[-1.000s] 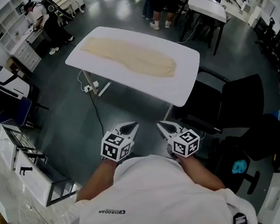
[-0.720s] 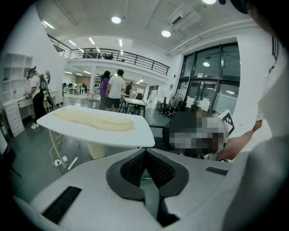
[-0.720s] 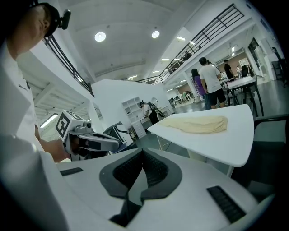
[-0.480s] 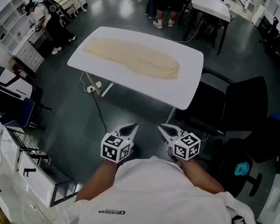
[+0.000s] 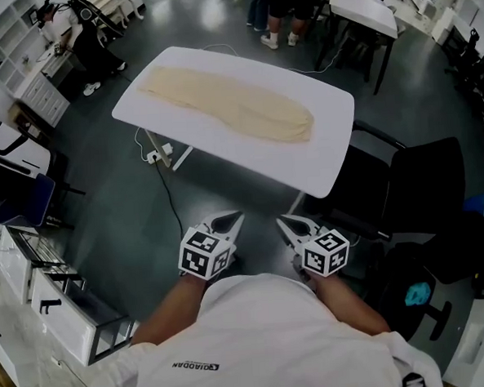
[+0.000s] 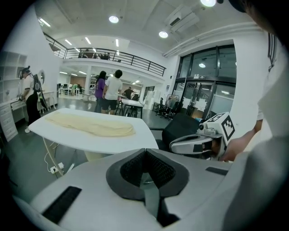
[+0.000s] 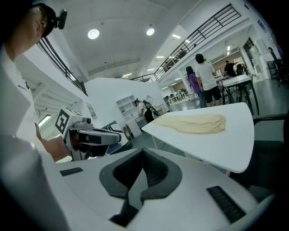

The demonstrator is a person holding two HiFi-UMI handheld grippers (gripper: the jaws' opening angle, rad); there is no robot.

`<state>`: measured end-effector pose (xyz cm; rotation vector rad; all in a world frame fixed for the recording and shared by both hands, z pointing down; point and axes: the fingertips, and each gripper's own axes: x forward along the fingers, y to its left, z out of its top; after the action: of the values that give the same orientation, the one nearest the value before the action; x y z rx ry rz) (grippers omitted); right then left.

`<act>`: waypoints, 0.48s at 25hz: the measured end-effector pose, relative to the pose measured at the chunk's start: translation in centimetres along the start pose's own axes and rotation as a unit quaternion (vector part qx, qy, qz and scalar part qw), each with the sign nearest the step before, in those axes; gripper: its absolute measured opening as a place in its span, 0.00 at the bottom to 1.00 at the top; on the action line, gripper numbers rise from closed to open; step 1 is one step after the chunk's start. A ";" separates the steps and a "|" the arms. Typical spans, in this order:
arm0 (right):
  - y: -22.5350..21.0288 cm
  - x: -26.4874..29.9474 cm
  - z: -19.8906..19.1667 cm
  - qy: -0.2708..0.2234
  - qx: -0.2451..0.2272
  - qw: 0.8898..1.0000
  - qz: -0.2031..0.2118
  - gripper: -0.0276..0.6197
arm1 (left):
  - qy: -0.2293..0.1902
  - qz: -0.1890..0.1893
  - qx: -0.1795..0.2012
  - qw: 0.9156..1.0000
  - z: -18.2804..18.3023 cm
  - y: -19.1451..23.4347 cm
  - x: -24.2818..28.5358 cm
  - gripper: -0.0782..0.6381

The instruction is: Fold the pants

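Lying full length on the white table (image 5: 325,155), the cream pants (image 5: 228,103) look untouched; every fold is yet to make. Left gripper (image 5: 230,222) and right gripper (image 5: 285,223) hang by the person's chest, both pinched closed on nothing, well short of the table. A black chair (image 5: 421,186) crowds its near right corner.
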<state>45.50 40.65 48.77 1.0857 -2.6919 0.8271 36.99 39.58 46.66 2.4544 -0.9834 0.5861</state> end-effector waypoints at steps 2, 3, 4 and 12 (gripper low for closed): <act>0.0 1.6 1.1 0.002 -0.007 1.000 0.003 0.07 | 0.001 0.004 0.001 1.000 0.3 1.6 0.0 0.15; 0.0 2.4 1.5 0.003 -0.009 1.000 0.004 0.07 | 0.000 0.006 -0.001 1.000 0.5 2.6 -0.1 0.15; 0.1 3.3 2.0 0.005 -0.011 1.000 0.006 0.07 | -0.003 0.008 -0.004 1.000 0.8 3.6 -0.1 0.15; -0.3 11.1 5.1 0.027 -0.029 0.999 0.017 0.07 | -0.030 0.021 -0.018 0.999 4.2 12.1 0.3 0.15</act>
<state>37.95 31.02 48.03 0.9934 -2.6786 0.7683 29.46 29.27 46.11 2.4377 -1.0623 0.5069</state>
